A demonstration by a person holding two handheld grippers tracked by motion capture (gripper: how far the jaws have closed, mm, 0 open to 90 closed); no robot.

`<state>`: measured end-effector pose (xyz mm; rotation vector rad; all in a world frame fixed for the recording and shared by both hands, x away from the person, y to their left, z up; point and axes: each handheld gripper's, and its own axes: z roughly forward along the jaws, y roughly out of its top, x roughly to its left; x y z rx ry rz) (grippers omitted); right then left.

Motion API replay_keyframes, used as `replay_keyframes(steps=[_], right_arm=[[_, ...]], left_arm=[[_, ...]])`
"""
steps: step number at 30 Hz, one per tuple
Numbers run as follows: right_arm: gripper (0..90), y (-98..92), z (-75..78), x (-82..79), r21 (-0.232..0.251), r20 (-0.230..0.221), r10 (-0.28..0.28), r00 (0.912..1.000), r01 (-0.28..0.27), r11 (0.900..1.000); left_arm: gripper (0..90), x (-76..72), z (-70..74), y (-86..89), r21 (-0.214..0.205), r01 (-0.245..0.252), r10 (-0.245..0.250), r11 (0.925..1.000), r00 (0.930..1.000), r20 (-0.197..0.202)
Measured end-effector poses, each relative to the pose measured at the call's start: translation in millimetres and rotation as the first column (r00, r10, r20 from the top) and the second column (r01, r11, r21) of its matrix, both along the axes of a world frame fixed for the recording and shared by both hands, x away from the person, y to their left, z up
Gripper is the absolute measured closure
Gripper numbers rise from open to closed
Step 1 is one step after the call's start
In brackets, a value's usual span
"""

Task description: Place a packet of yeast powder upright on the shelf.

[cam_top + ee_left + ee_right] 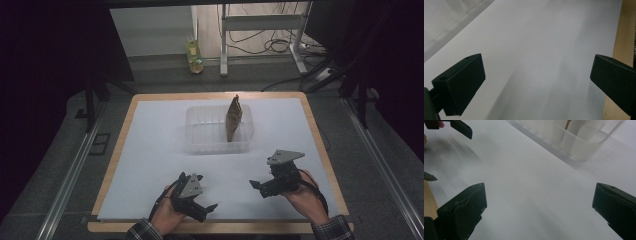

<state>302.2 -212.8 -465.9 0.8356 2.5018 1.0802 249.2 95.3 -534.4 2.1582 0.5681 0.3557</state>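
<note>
A clear plastic rack-like tub (200, 142) stands in the middle of the white sheet. A flat brown object (233, 119) stands upright on edge inside it, toward its right side. My left gripper (207, 192) hovers low at the near edge, left of centre, open and empty. My right gripper (256, 187) sits near the front right, pointing left, also open and empty. In the left gripper view the jaws (536, 82) are spread wide over bare sheet. In the right gripper view the gripper (539, 205) is wide open, with the tub (574, 142) ahead at the upper right.
The white sheet (150, 165) covers a wooden table (117, 150) whose rim shows all round. A bottle (194, 57) stands on the floor beyond the table, near metal frame legs (223, 45) and cables. The left gripper's fingers (461, 127) show in the right gripper view.
</note>
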Motion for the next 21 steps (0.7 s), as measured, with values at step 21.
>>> replay_keyframes(steps=[21], right_arm=[[0.0,-37.2,-6.5,-27.8,-0.003,0.001,-0.029,0.9996,0.029,0.9996]], left_arm=[[0.0,0.0,-0.3,-0.5,0.0,0.001,-0.001,1.0,1.0,-0.003]])
